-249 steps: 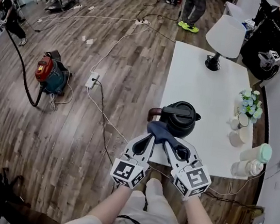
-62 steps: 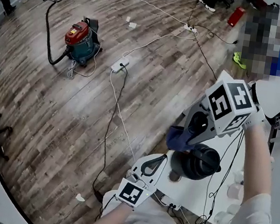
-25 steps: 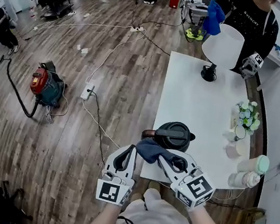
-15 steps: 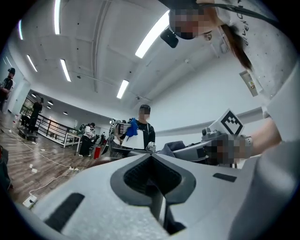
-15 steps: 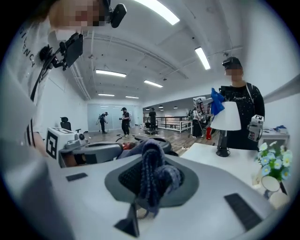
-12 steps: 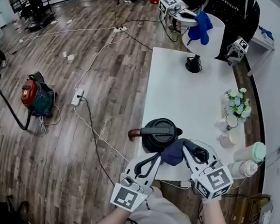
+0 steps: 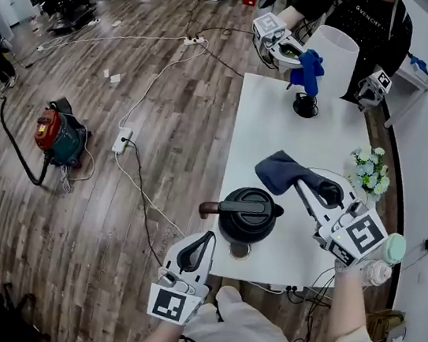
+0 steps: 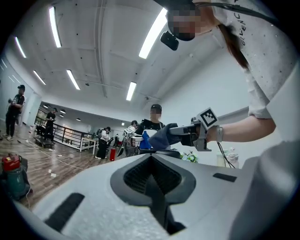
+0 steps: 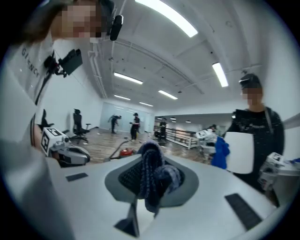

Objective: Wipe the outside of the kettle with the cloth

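The black kettle [image 7: 249, 216] stands near the front edge of the white table [image 7: 322, 142], its handle to the left. My right gripper [image 7: 297, 177] hangs above the table just right of and beyond the kettle, shut on a dark blue cloth [image 7: 276, 170]. That cloth [image 9: 152, 180] bunches between the jaws in the right gripper view. My left gripper [image 7: 206, 239] is shut on nothing, low at the table's front left corner, apart from the kettle. From the left gripper view, the right gripper [image 8: 171, 133] and cloth show ahead.
A white lamp [image 7: 332, 55] stands at the table's far end, where another person holds grippers with a blue cloth [image 7: 309, 67]. Flowers [image 7: 367, 170] and cups [image 7: 384, 249] line the right edge. A red vacuum [image 7: 56, 133] and cables lie on the wooden floor at left.
My right gripper has lifted the cloth from the kettle's near side to above the table on the kettle's right. The left gripper has drawn back toward me.
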Tool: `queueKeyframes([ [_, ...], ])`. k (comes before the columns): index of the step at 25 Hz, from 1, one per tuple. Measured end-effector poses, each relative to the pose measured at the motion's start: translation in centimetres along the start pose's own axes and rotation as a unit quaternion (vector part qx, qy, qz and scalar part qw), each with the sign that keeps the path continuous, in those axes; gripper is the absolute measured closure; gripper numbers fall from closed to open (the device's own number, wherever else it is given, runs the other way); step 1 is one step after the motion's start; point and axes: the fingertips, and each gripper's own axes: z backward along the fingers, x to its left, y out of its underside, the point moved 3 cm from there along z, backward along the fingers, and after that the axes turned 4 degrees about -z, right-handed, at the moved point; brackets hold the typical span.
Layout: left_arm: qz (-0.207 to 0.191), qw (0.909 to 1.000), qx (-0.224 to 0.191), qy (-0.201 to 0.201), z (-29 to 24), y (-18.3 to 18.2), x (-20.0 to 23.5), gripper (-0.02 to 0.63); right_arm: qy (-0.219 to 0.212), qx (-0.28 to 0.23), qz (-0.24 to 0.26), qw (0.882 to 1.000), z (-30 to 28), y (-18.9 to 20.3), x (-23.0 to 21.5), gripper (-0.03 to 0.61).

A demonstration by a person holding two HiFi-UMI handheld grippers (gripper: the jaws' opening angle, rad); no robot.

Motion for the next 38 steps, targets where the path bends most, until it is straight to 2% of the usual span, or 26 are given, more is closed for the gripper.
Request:
queueKeyframes([
  [2,-0.002,0.9998,0.002,-0.022,0.8,0.0,1.0,0.607,-0.107,0.012,0.012,0.994,-3.4,-1.5,1.9,0.526],
  [3,-0.006,0.9995,0.003,-0.033,1.2,0.0,1.5,0.607,-0.168,0.029,0.021,0.985,-5.0,-1.8,3.3,0.526],
  [4,-0.013,0.999,0.002,-0.043,1.6,0.0,2.0,0.607,-0.233,0.052,0.029,0.971,-6.4,-1.9,4.9,0.526],
  [6,-0.028,0.9975,0.002,-0.064,2.7,0.3,2.7,0.607,-0.359,0.098,0.038,0.927,-8.4,-1.1,8.0,0.526],
  [8,-0.023,0.9959,0.006,-0.087,3.7,0.7,3.3,0.607,-0.446,0.14,0.04,0.883,-9.9,0.3,9.6,0.526],
  [9,-0.018,0.9951,0.009,-0.097,4.1,0.9,3.5,0.607,-0.47,0.161,0.04,0.867,-10.5,1.0,9.6,0.526],
  [11,-0.016,0.9934,0.013,-0.113,4.9,1.3,4.1,0.607,-0.492,0.206,0.032,0.845,-11.5,2.2,8.9,0.526],
  [14,-0.019,0.9912,0.015,-0.13,5.5,1.8,4.8,0.607,-0.498,0.266,0.015,0.825,-11.8,3.5,7.4,0.526],
  [16,-0.017,0.9909,0.015,-0.133,5.6,1.7,4.8,0.607,-0.486,0.28,-0.004,0.828,-11.3,4.0,6.4,0.526],
  [21,-0.016,0.9934,0.011,-0.113,4.9,1.7,4.5,0.607,-0.427,0.269,-0.046,0.862,-9.0,4.3,4.0,0.527],
  [25,-0.014,0.996,0.007,-0.088,3.8,1.8,3.7,0.607,-0.38,0.272,-0.067,0.882,-5.5,5.5,2.5,0.526],
  [33,-0.007,0.9996,0.006,-0.027,2.2,1.7,1.2,0.607,-0.304,0.272,-0.121,0.905,2.1,7.5,3.7,0.528],
  [35,-0.007,0.9998,0.006,-0.015,2.1,1.6,0.4,0.607,-0.297,0.262,-0.12,0.91,3.9,6.9,4.5,0.526],
  [38,-0.004,1.0,0.003,0.0,1.7,0.6,-0.9,0.607,-0.304,0.22,-0.103,0.921,6.0,4.4,6.0,0.526],
])
